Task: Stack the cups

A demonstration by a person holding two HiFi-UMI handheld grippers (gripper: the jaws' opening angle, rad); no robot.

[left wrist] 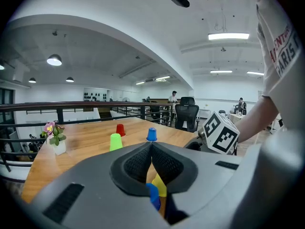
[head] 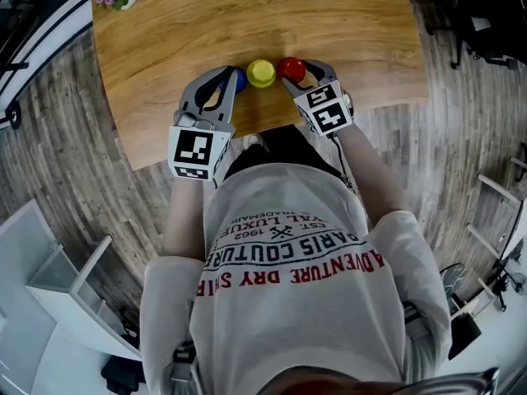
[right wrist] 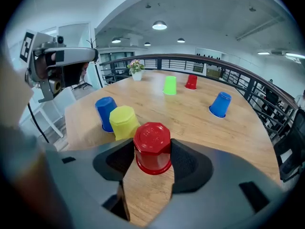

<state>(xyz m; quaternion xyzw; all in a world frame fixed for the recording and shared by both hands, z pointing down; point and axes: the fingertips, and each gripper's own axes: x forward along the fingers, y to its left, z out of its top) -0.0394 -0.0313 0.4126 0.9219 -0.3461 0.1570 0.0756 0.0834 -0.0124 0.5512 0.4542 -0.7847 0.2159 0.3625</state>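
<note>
**Inspector:** State the position and attitude of the red cup.

**Operator:** I find the red cup [right wrist: 152,147] at lower centre of the right gripper view. It stands inverted on the desk [head: 354,39], closed base up, mouth down, long axis vertical. In the head view it ends a row near the desk's lower edge: blue cup [right wrist: 105,112], yellow cup [right wrist: 124,122], then red, all inverted alike.

**Inspector:** Right gripper?

**Operator:** My right gripper [head: 300,72] straddles that cup. Its fingers [right wrist: 189,163] stand wide, one on each side, close to the walls. I see no squeeze, and the rim sits on the wood.

**Inspector:** Left gripper?

**Operator:** My left gripper [left wrist: 151,149] has its fingers closed tip to tip, holding nothing. The tip lies just beside the blue cup.

**Inspector:** Anything further?

**Operator:** A green cup [right wrist: 169,85], second red cup [right wrist: 191,81] and second blue cup [right wrist: 219,104] stand inverted, well apart, toward the upper frame.
</note>
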